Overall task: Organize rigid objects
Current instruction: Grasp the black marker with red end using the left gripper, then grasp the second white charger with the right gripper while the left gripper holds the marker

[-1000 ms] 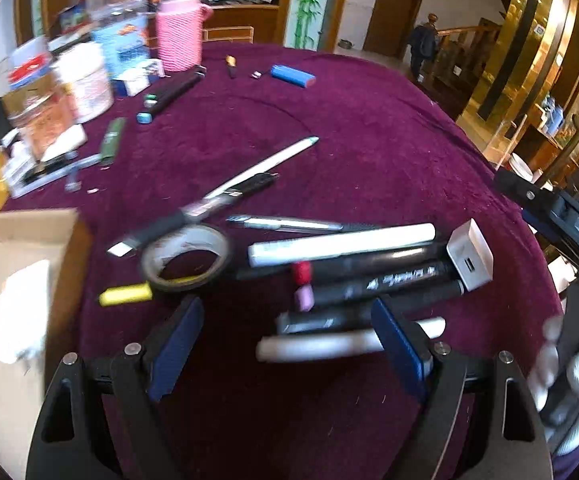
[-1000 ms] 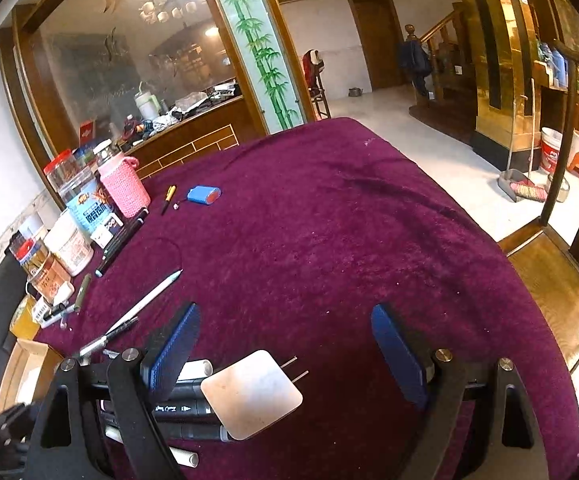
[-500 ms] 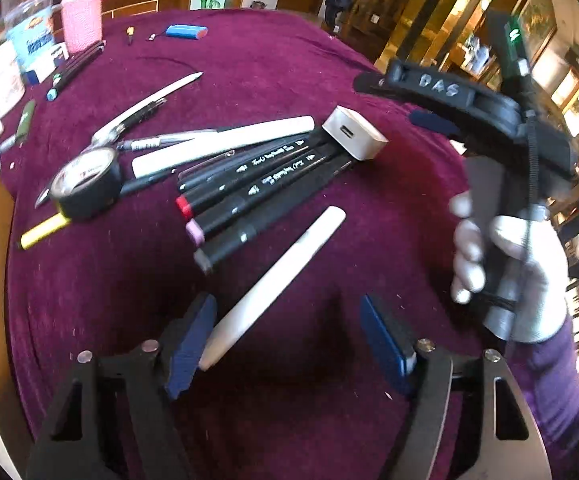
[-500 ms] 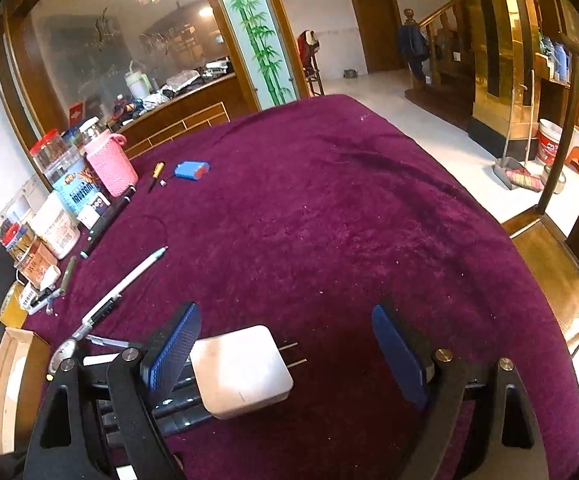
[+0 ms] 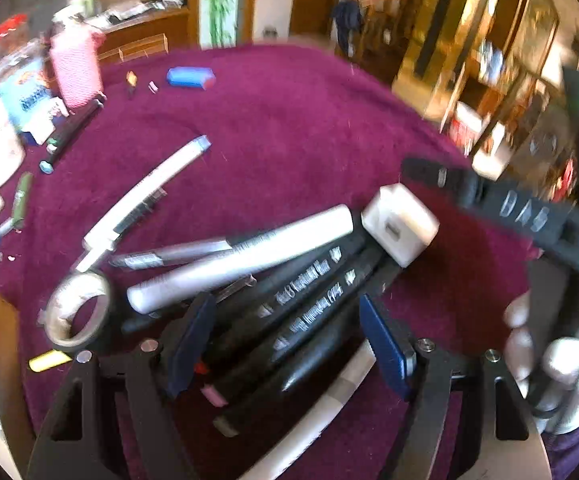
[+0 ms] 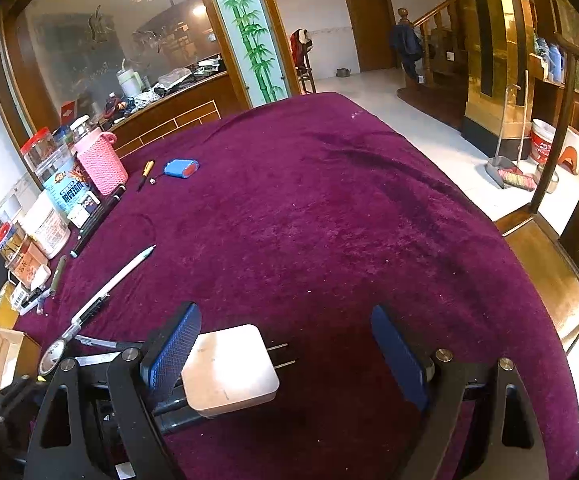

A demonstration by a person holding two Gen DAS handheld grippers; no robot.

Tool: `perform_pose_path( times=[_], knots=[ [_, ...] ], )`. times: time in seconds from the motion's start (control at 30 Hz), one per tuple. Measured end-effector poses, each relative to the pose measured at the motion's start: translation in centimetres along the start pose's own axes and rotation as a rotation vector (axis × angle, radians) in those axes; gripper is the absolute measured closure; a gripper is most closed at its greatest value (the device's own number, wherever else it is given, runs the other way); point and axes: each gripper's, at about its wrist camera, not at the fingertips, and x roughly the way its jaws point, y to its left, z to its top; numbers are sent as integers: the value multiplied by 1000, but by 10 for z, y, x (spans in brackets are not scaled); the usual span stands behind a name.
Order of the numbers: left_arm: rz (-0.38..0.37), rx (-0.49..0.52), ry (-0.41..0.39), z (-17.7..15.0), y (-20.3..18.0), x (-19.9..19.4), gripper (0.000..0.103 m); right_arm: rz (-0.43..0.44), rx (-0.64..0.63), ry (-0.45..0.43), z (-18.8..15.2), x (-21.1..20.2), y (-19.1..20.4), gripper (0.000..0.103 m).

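Progress looks partial: you've got the black markers [image 5: 309,312], the white marker [image 5: 241,260] and the white charger [image 6: 229,372] bunched side by side on the purple tablecloth [image 6: 329,220] — the long pen [image 6: 109,284], tape roll [image 5: 75,312] and blue case [image 6: 181,169] lie apart. Your left gripper [image 5: 289,344] gapes over the black markers; your right gripper [image 6: 285,356] is spread wide, holding nothing.

My left view is smeared with motion blur, worst at the far clutter and right edge. My right view is sharp, daylight bright on the floor [image 6: 373,84], ceiling lights reflecting in the glass [image 6: 129,36]. Fisheye bends both, corners black.
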Motion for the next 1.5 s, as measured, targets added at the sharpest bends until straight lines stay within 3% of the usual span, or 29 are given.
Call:
perform_pose_path(
  times=[0.07,0.13,0.17,0.2,0.3,0.5,0.67,0.9,1.07,1.2,1.4,1.5],
  knots=[
    [-33,37,31,-8,-12,-4,34,1,6,9,0,2,-1,13],
    [-175,31,106,-19,-20,-9,50,-3,9,15,1,3,-2,13],
    [-212,34,116,-25,-24,-16,52,-5,8,18,1,4,-2,13],
    [-234,33,132,-31,-25,-21,57,-7,8,24,0,5,-2,13],
    [-262,-24,130,-37,-18,-29,57,-9,11,31,0,6,-3,13],
    [-181,-101,85,-30,-5,-26,59,-14,28,39,0,7,-6,13],
    [-140,-111,70,-25,9,-18,82,-20,29,76,-2,15,-6,13],
    [-32,-22,56,-19,-9,-13,83,-19,36,91,-3,16,-7,13],
    [47,55,23,-10,-25,-1,78,-26,43,83,-2,15,-9,13],
    [24,46,27,-18,-16,-9,86,-16,63,92,-2,17,-13,13],
    [4,-63,56,-55,23,-37,87,46,113,106,-2,16,-18,13],
    [-9,-96,44,-55,27,-36,87,66,125,109,-3,16,-19,13]
  ],
)
